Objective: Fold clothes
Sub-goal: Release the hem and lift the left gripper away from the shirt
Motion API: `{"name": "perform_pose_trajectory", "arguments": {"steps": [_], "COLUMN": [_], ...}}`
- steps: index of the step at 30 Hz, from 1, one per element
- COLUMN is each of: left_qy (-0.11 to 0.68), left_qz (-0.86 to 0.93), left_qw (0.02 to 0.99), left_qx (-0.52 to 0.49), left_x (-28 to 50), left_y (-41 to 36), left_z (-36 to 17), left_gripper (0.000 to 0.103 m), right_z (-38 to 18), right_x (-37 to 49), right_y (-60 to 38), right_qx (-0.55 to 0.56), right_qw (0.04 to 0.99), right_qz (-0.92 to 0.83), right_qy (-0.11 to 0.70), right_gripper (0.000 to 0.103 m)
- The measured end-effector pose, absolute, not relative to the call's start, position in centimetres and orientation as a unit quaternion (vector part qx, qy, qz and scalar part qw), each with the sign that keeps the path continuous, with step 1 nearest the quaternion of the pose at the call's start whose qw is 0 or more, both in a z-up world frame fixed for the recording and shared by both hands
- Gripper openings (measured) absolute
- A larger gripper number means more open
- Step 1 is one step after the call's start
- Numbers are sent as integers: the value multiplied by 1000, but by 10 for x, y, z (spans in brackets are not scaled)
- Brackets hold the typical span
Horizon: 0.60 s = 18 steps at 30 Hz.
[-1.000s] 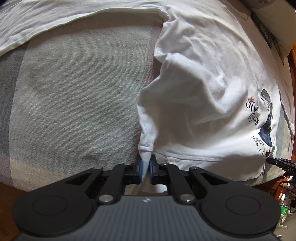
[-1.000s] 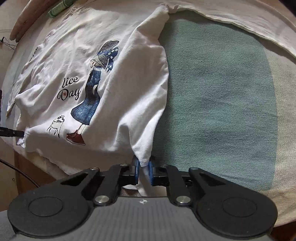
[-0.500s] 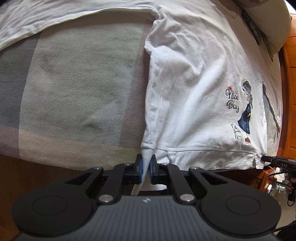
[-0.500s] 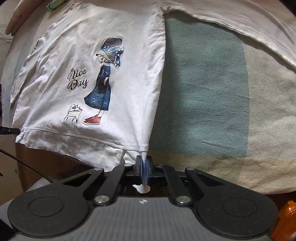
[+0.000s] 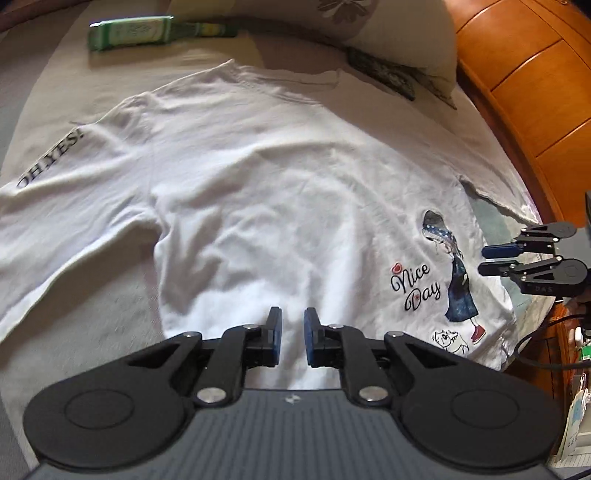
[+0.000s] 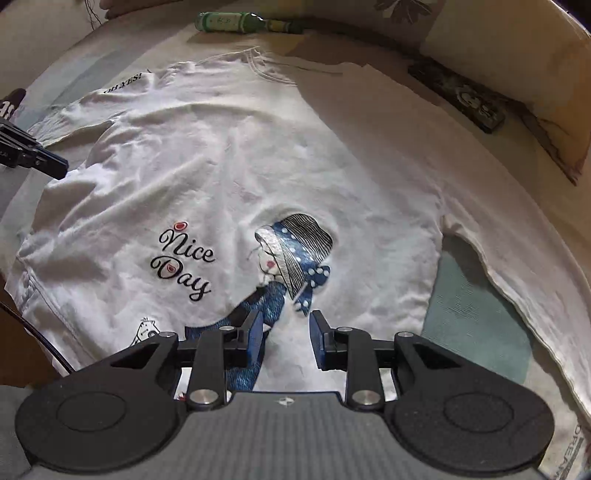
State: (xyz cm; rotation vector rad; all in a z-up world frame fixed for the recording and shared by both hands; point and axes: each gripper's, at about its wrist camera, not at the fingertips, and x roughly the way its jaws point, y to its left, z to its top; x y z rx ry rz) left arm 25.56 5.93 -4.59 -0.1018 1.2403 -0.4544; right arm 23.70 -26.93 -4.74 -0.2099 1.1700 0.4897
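Observation:
A white long-sleeved shirt lies spread front-up on the bed, its "Nice Day" print and a blue-dressed girl figure near the hem. My left gripper hovers over the lower middle of the shirt; its jaws are opening, a narrow gap with nothing between them. My right gripper hangs over the printed girl, jaws opening wider, also empty. In the other view, the right gripper sits at the shirt's right edge and the left gripper near its left side. One sleeve reads "OH YES!".
A green bottle and a green packet lie beyond the collar. A floral pillow and a dark flat object sit at the far right. Wooden furniture borders the bed's right side. A teal patch of bedcover shows under the right sleeve.
Both grippers have let go of the shirt's hem corners, opened, and lifted up over the garment. The shirt now lies flat on the bed.

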Motion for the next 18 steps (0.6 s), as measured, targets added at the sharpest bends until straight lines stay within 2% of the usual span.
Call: {"name": "perform_pose_trajectory", "arguments": {"steps": [4,6,9,13,15,18], "left_qy": [592,600,634,591,559,528], "left_qz": [-201,-184,-151,-178,-193,-198], "left_qw": [780,778,759,786,806,825], "left_qx": [13,13,4,25,24,33], "left_x": [251,230,211,228,255,295], "left_y": [54,79,101,86,72,54], "left_z": [-82,-89,-82,-54,-54,-67], "left_gripper": [14,17,13,14,20,21], "right_z": [-79,-83,-79,-60,-56,-61], "right_x": [237,221,208,220,231,260], "right_y": [-271,-294,-315,-305,-280,-244], "right_qx": [-131,-136,-140,-129,-132,-130], "right_qw": [792,793,783,793,809,826], "right_qz": [214,212,188,188,206,227], "right_qy": [557,554,577,565,534,499], "right_gripper": [36,47,50,50,52,53]}}
